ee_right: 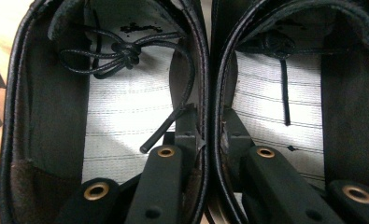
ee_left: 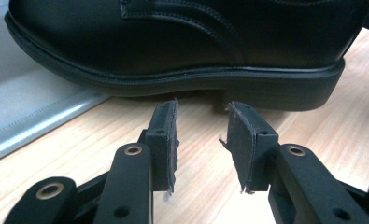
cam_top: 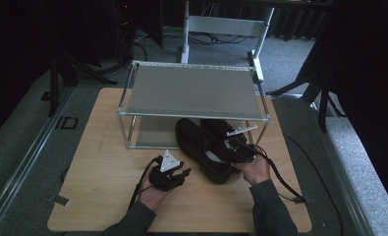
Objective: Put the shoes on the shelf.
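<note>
Our right tool (ee_right: 209, 128) is clamped on the touching inner collars of the pair of black dress shoes (cam_top: 205, 146), one jaw inside each shoe. The pair sits on the worktop (cam_top: 108, 167) with toes under the metal shoe rack (cam_top: 191, 91), at about four o'clock from the rack's centre. Our left tool (ee_left: 200, 133) waits at eight o'clock from the shoes, jaws apart and empty. We judge it best to push straight toward twelve o'clock, keeping both soles flat.

Bare table (cam_top: 108, 196) lies open left of the shoes (cam_top: 201, 147); the rack (cam_top: 194, 91) blocks behind.
</note>
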`<action>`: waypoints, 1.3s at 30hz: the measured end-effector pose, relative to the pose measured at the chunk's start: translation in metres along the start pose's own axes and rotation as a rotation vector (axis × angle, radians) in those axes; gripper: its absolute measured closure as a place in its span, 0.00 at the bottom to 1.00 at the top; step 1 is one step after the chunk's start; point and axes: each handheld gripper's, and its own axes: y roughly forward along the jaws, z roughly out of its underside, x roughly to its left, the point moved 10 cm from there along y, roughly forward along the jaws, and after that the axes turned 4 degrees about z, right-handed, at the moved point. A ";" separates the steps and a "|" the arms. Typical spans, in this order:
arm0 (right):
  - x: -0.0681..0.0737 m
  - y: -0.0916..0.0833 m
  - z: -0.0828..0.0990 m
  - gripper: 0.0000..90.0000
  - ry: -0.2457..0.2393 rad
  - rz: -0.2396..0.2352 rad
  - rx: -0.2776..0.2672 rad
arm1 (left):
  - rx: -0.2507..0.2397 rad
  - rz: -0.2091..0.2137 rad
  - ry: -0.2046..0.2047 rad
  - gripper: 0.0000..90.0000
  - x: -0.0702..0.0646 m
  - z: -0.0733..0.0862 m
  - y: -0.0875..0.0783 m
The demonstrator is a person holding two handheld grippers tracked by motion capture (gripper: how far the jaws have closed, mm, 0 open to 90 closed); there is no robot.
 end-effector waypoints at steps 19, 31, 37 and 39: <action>0.006 0.016 -0.029 0.90 0.145 0.045 -0.062 | 0.001 -0.040 -0.016 0.69 0.017 -0.014 0.020; 0.006 0.033 -0.037 0.90 0.212 0.134 -0.095 | 0.020 -0.074 -0.024 0.69 0.023 -0.017 0.037; 0.007 0.038 -0.041 0.90 0.239 0.152 -0.111 | 0.030 -0.074 -0.021 0.70 0.021 -0.020 0.042; 0.007 0.039 -0.042 0.90 0.257 0.159 -0.118 | 0.033 -0.069 -0.021 0.70 0.019 -0.021 0.042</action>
